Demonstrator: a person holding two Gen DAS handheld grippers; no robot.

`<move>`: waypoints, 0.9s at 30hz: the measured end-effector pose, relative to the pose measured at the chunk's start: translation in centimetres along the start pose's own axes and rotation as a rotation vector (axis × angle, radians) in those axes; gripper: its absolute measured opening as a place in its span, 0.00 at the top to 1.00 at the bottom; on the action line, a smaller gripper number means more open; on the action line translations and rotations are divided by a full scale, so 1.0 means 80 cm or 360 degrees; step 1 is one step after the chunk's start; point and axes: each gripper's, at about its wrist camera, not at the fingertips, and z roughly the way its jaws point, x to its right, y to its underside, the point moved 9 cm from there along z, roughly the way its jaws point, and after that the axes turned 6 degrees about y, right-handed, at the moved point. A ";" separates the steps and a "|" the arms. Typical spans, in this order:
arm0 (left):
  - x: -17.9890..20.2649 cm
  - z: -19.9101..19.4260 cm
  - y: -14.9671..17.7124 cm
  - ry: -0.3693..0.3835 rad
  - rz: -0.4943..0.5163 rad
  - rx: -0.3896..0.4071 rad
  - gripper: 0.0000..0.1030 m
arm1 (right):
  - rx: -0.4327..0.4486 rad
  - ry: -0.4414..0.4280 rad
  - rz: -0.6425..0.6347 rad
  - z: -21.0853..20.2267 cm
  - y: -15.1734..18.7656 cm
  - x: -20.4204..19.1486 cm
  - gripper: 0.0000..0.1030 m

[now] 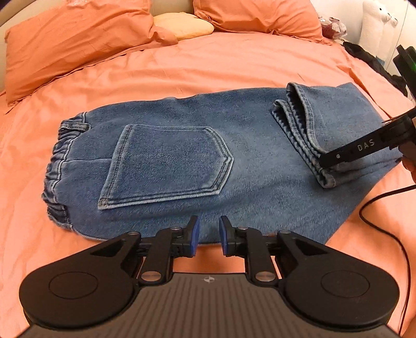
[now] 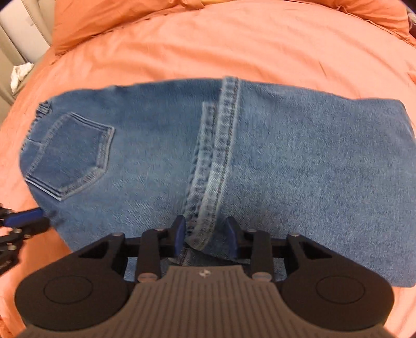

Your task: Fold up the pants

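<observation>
Blue denim pants (image 1: pixel 182 161) lie on the orange bed, folded over, back pocket (image 1: pixel 166 166) up, waistband at the left. The leg hems (image 1: pixel 299 130) lie folded back on the right part. My left gripper (image 1: pixel 209 238) is open and empty, just above the near edge of the pants. My right gripper (image 2: pixel 206 234) hangs over the near end of the hems (image 2: pixel 213 161), jaws apart with the hem cloth between them; it also shows in the left wrist view (image 1: pixel 322 161) at the hems. The pants fill the right wrist view (image 2: pixel 312 169).
The orange bedsheet (image 1: pixel 208 65) covers the bed. Orange pillows (image 1: pixel 72 39) and a pale cushion (image 1: pixel 182 24) lie at the head. A black cable (image 1: pixel 374 208) runs over the sheet at the right. Dark clothing (image 1: pixel 369 57) and white plush toys (image 1: pixel 377 23) sit at the far right.
</observation>
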 end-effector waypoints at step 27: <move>-0.009 -0.010 -0.009 -0.0124 -0.0067 0.0019 0.78 | 0.0127 -0.0098 -0.0107 -0.057 -0.004 0.039 0.64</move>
